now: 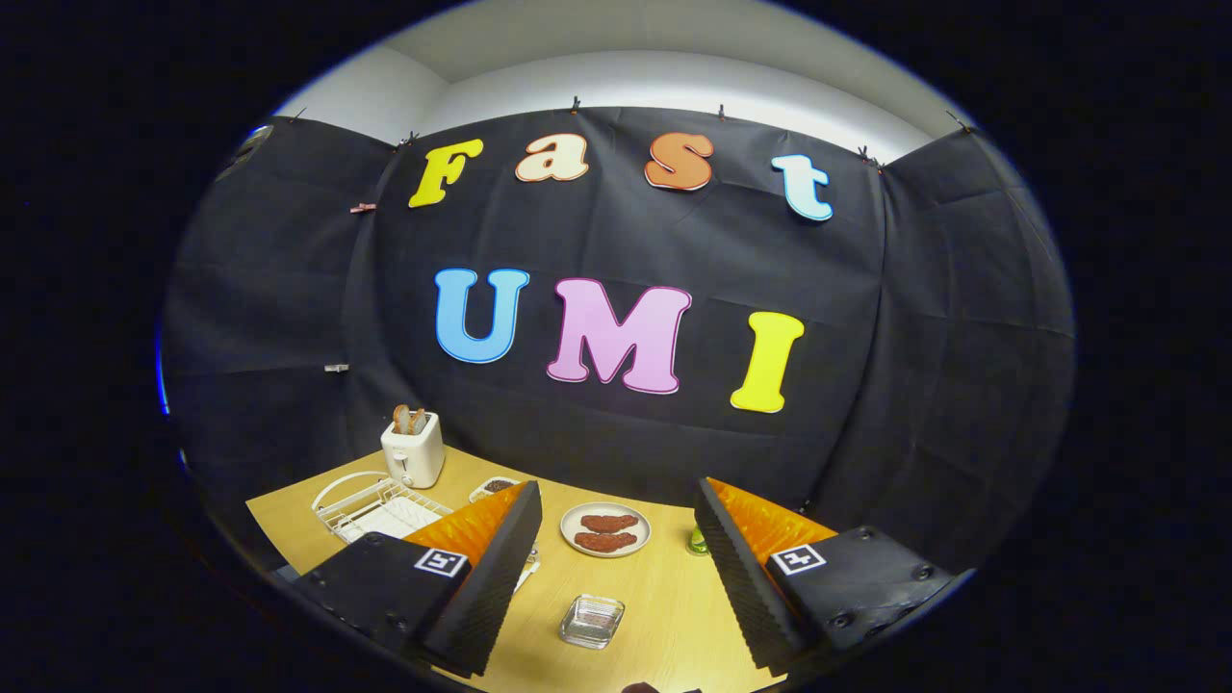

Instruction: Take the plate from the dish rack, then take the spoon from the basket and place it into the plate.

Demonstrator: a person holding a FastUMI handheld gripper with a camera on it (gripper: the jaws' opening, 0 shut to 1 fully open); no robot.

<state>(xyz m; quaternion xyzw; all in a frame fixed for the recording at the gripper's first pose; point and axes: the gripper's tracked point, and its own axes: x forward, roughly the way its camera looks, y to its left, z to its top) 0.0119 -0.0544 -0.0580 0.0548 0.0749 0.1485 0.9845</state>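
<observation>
Fingers (500, 568) of the hand-held gripper (616, 577) stood wide apart and held nothing, raised above a wooden table (664, 597) and tilted so that much of the booth's dark wall rose beyond them.

Between the two fingers, and just ahead of them, a small clear glass dish (591, 621) sat on the table. Farther on, still in the gap between the fingers, lay a round plate (605, 529) carrying two reddish-brown pieces of food (606, 532).

The white wire dish rack (371, 505) stood beyond the left finger and off to its left, near the table's far-left corner. A pale flat thing lay in it, perhaps the plate of the task, but the finger covered part of it and I could not tell. Just behind the rack stood a white toaster (413, 449) with two brown slices (408, 420) sticking up from its slots. Between the toaster and the left finger's tip, a small tray (493, 487) with something dark in it peeked out; whether it was the basket could not be told, and no spoon could be made out.

Beside the right finger's tip, on its inner side, a small green thing (697, 542) stood on the table, partly hidden.
</observation>
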